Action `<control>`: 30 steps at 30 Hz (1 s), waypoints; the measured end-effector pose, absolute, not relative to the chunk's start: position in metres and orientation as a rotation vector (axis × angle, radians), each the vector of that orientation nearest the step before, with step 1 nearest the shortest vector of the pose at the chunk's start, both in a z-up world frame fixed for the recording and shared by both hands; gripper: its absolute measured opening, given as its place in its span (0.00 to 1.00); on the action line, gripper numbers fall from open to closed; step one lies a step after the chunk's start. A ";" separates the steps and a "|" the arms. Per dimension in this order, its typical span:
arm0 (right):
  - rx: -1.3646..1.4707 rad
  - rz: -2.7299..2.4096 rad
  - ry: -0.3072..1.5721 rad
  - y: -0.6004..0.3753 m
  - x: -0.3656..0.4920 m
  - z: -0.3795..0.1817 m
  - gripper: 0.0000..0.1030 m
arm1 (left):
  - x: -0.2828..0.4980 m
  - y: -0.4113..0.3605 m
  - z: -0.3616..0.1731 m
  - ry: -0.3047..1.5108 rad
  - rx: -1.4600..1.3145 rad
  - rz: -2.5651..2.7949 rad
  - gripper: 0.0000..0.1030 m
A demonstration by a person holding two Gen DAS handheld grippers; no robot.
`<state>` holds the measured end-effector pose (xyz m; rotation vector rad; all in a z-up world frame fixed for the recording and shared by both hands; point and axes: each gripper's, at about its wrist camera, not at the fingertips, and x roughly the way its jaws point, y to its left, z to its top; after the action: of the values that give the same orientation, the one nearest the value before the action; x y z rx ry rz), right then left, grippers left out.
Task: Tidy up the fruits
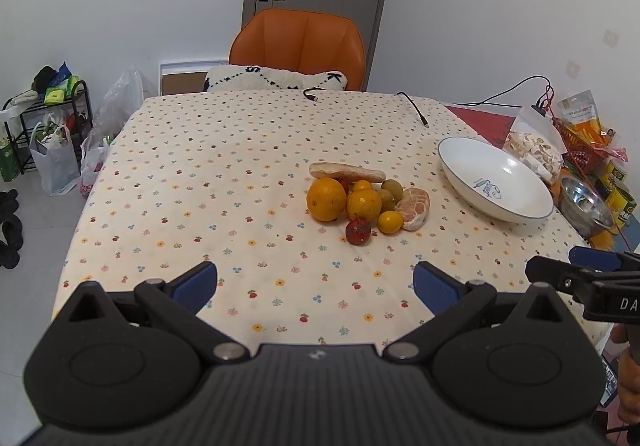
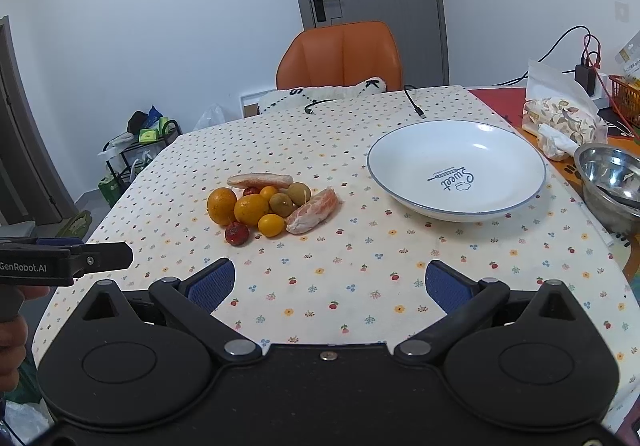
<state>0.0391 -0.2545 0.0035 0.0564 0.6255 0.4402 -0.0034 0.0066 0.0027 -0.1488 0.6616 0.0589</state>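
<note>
Left gripper (image 1: 316, 288): fingers spread wide, nothing between the blue pads (image 1: 196, 286). Right gripper (image 2: 330, 282): likewise wide open, holding nothing. Both hover above the near part of the table (image 1: 180, 174), well short of the fruit.

Fruit pile (image 1: 362, 200) lies ahead of both grippers near mid-table, pieces touching: large orange (image 1: 326, 199) at left, second orange (image 1: 363, 204) beside it, small yellow citrus (image 1: 390, 222) and dark red fruit (image 1: 358, 231) at the near side, two green-brown fruits (image 2: 289, 199) behind, peeled citrus segments (image 1: 415, 208) at right, a long peeled piece (image 1: 347, 171) across the back.

White plate (image 2: 400, 182) sits right of the pile, apart from it, with nothing on it. Steel bowl (image 2: 600, 202) and bags crowd the right table edge. Two cable ends (image 1: 414, 108) lie at the far edge; orange chair (image 1: 298, 42) behind.

Bare flowered cloth lies between grippers and pile, and between pile and plate.
</note>
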 end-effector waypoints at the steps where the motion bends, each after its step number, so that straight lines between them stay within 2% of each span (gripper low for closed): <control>1: 0.055 0.440 0.625 -0.254 0.038 0.004 1.00 | -0.004 0.007 0.003 0.659 -0.150 0.059 1.00; 30: 0.038 0.437 0.626 -0.246 0.033 0.009 1.00 | -0.011 0.010 0.006 0.648 -0.163 0.063 1.00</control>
<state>0.0325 -0.2465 0.0085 0.0380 0.6255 0.4373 -0.0112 0.0099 0.0056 -0.1629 0.6477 0.0626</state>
